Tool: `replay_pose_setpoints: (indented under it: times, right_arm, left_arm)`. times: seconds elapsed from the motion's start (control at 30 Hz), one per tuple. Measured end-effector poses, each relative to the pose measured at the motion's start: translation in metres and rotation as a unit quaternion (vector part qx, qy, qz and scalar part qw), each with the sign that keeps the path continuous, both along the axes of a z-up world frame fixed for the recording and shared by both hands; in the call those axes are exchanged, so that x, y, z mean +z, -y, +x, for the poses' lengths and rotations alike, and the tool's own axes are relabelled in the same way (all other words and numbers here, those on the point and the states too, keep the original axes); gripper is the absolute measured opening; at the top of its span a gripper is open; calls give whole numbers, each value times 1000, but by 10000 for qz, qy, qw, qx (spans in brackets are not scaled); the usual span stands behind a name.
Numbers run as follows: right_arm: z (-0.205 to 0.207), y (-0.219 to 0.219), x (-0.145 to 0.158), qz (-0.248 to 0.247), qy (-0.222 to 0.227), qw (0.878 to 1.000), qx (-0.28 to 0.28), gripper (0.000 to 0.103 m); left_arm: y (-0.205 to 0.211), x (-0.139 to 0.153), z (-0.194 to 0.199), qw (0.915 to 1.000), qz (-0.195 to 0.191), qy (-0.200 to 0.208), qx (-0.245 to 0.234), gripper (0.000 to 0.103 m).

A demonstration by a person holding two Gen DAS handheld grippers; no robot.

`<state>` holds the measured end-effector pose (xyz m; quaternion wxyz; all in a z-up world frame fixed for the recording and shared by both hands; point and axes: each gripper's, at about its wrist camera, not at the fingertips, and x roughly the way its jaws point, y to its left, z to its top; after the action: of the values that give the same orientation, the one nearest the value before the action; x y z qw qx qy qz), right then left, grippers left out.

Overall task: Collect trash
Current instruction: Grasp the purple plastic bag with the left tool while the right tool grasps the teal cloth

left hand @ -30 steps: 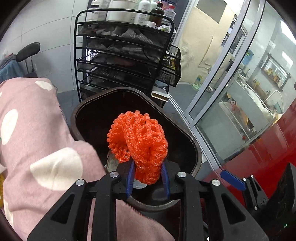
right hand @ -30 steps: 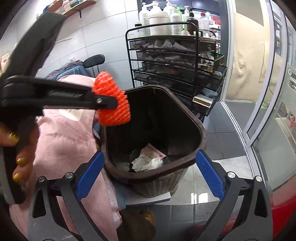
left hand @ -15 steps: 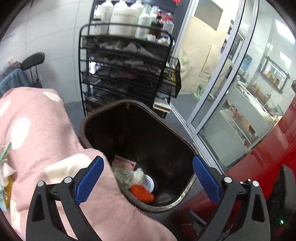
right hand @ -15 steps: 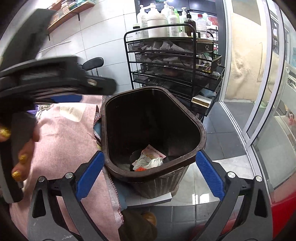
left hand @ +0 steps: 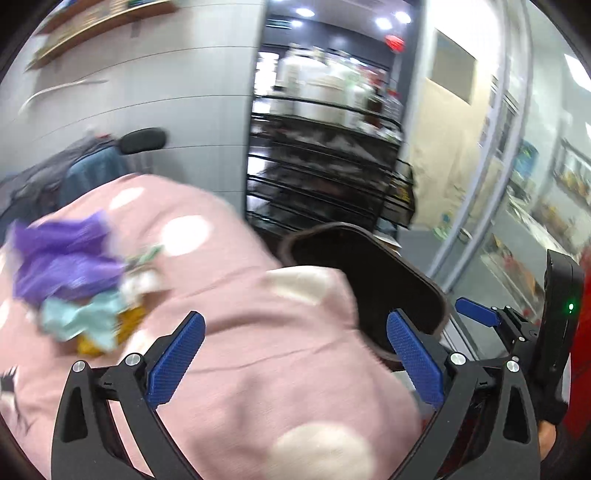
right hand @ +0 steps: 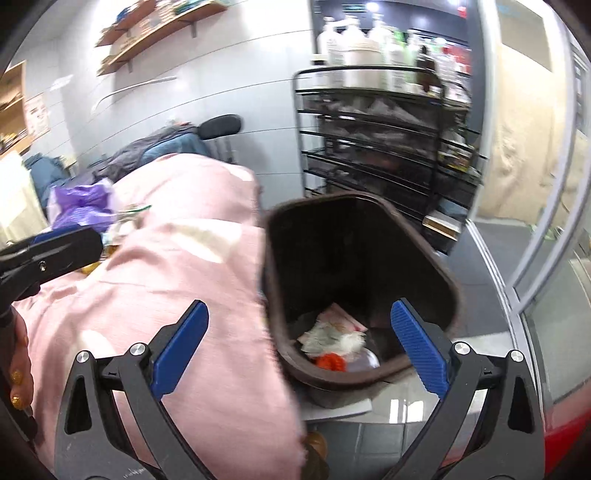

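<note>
Orange net (right hand: 331, 361) in bin (right hand: 448, 291), between right jaws

Ahead of the claw, black wire rack (right hand: 384, 147) topped with white bottles (right hand: 362, 51); up left, wooden wall shelf (right hand: 155, 29); right, glass door (right hand: 546, 221).

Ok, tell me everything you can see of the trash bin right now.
The trash bin is dark brown, looks like plastic, with a rolled rim, ribbed outer wall and rounded-triangle mouth. It stands upright and open on the floor, against the pink dotted blanket, in front of the black wire rack. At its bottom lie crumpled paper, an orange foam net and something pale and round.
</note>
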<state>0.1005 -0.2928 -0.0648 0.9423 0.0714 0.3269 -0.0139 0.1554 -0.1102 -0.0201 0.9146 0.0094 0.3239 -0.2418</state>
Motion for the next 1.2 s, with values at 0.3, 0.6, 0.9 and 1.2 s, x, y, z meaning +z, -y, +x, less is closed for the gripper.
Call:
replay_pose_setpoints:
  times: [0.3, 0.6, 0.9, 1.2]
  right_arm:
    - [22, -68, 22, 77, 88, 9933, 1148, 98]
    - [47, -147, 35, 344, -97, 9680, 2484, 98]
    - [69, -204, 33, -269, -275, 9552, 2936, 98]
    - [106, -275, 22, -1495, -379, 9312, 3302, 81]
  left_arm:
    - [-110, 7, 4, 9921, -119, 75, 1247, 98]
    - [-189, 1, 41, 9792, -157, -52, 2024, 85]
    - [-193, 0, 103, 9834, 403, -248, 1754, 64]
    - [-203, -3, 114, 9872, 128, -440, 1529, 37]
